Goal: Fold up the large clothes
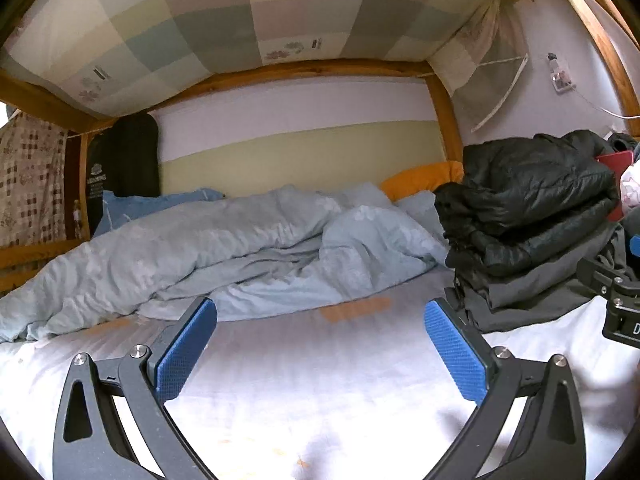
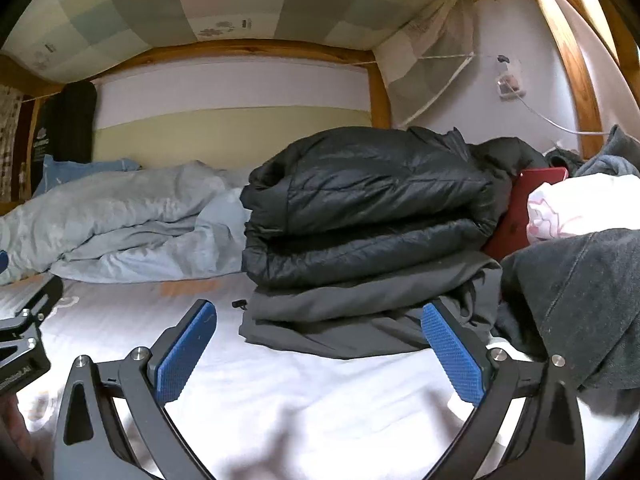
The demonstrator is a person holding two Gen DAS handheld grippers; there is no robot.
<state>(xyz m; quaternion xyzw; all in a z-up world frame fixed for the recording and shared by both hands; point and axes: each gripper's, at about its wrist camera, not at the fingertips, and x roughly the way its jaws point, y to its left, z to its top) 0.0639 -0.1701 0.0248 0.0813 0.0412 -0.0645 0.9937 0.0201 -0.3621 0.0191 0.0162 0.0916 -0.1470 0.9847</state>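
A white-sheeted bed (image 2: 320, 400) carries a crumpled pale blue duvet (image 1: 224, 248) far left, a folded grey garment (image 2: 360, 312) under a black puffer jacket (image 2: 368, 208) at right.

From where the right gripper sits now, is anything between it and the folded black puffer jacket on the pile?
Nothing visible blocks it. The right gripper is open over bare white sheet, and the black puffer jacket lies straight ahead on folded grey clothes. A dark grey garment hangs at the right, off the path.

I can't read any text here; the print on the black hanging garment (image 1: 120, 168) is too blurred.
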